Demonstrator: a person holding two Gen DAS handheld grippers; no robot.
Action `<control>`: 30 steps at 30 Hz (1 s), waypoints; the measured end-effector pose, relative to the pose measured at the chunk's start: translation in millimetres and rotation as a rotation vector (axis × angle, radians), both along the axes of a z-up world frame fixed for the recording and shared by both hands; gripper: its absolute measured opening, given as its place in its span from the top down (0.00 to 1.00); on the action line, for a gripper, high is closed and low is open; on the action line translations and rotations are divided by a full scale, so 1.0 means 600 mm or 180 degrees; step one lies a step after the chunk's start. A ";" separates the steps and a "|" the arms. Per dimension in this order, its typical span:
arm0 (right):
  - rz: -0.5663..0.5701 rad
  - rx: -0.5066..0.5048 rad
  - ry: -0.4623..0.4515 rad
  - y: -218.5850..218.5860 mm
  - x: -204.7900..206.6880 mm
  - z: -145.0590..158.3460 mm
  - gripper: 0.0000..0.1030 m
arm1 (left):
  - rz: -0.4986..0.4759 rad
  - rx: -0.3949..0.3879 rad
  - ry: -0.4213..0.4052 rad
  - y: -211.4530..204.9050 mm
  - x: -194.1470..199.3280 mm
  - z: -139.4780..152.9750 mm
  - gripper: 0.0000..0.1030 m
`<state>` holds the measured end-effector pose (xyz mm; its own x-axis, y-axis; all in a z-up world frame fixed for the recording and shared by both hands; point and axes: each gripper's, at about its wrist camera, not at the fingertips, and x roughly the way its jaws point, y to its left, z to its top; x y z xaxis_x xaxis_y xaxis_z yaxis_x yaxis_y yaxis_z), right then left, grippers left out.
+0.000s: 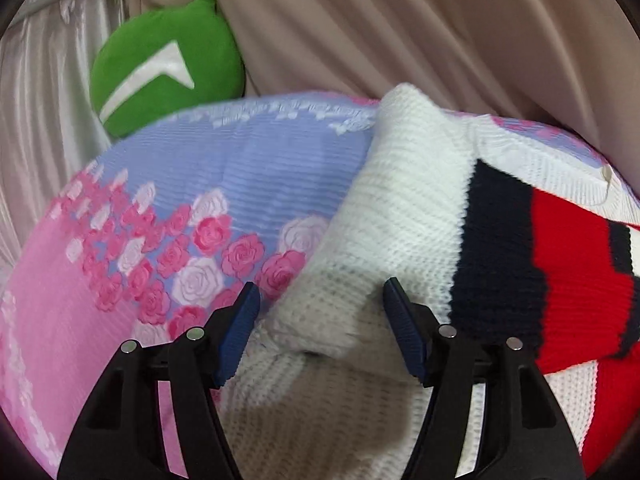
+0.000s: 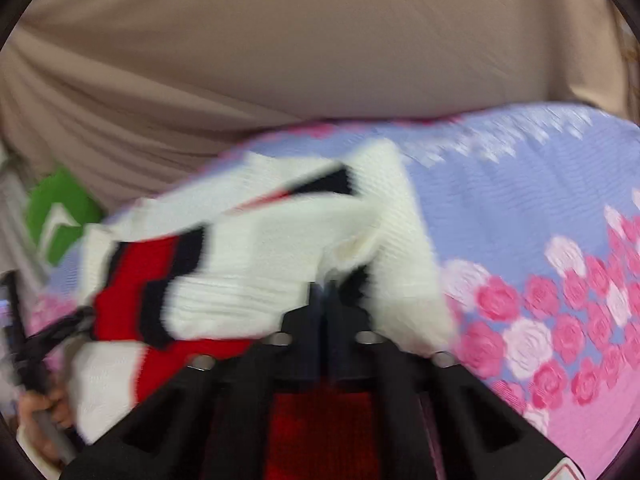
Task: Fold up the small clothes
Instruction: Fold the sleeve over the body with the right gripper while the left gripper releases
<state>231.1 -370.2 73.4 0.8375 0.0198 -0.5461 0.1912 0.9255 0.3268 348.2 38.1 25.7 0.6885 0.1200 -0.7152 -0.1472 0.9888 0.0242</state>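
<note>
A small white knit sweater with black and red stripes lies on a floral bedspread. In the left wrist view my left gripper is open, its blue-padded fingers on either side of a white sleeve fold, not closed on it. In the right wrist view, which is blurred, my right gripper is shut on a fold of the sweater and holds it lifted above the bedspread. The person's left hand shows at the lower left.
A green cushion with a white mark sits at the bed's far left edge; it also shows in the right wrist view. Beige fabric hangs behind the bed. Silvery curtain is at the left.
</note>
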 end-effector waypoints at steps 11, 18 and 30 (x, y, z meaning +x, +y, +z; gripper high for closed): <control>-0.0385 0.0193 0.0046 -0.034 -0.056 0.009 0.95 | 0.0109 -0.0174 0.0030 0.020 0.007 -0.009 0.31; 0.0803 -0.0188 0.0101 0.192 0.053 0.024 0.93 | 0.0112 -0.0269 0.0041 0.032 0.007 -0.011 0.28; 0.1068 -0.0489 0.0784 0.258 0.074 -0.071 0.95 | 0.0109 -0.0258 0.0028 0.032 0.006 -0.011 0.27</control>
